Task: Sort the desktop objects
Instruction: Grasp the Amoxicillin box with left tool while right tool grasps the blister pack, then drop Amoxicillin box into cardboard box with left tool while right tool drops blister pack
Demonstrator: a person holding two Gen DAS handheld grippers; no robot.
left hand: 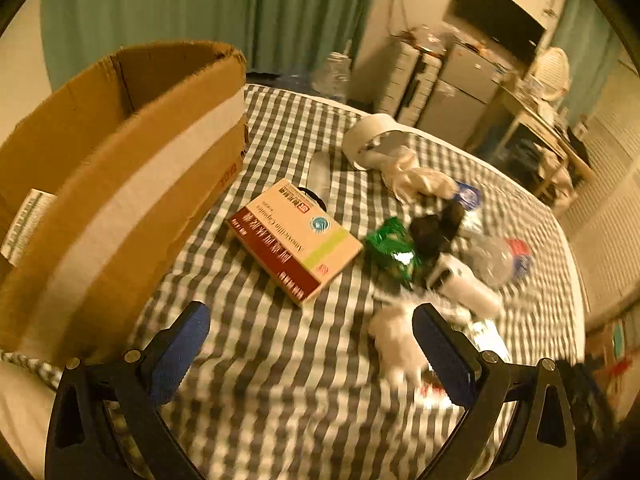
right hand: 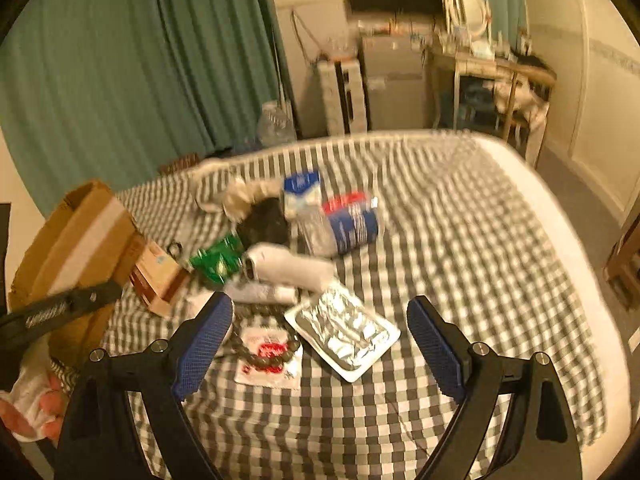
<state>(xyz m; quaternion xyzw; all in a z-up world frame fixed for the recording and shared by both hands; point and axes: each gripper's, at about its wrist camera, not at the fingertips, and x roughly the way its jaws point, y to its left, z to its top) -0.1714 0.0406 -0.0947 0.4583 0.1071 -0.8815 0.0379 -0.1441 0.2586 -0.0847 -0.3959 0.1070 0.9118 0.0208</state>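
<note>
1. Left wrist view shows the left gripper (left hand: 312, 336) with its blue-padded fingers (left hand: 180, 352) spread wide and nothing between them, above a checked cloth (left hand: 280, 400).
2. A cardboard box (left hand: 120, 168) stands open on the left of that cloth, its near wall marked by a pale strip of tape.
3. A medicine box (left hand: 296, 236) lies flat just right of the cardboard box, apart from it.
4. A green packet (left hand: 390, 248) lies right of the medicine box, beside a dark object too blurred to name.
5. A white roll (left hand: 372, 140) and a crumpled pale bag (left hand: 416, 180) sit farther back.
6. Right wrist view shows the right gripper (right hand: 320, 340) with its jaws also spread wide, holding nothing.
7. A foil blister pack (right hand: 344, 332) lies on the cloth between the right gripper's fingers in the picture, untouched by them.
8. A small white sachet with red print (right hand: 268, 356) lies just left of the blister pack.
9. A white tube (right hand: 288, 268), a blue and red packet (right hand: 352, 220) and a clear bottle (right hand: 316, 232) lie clustered behind them.
</note>
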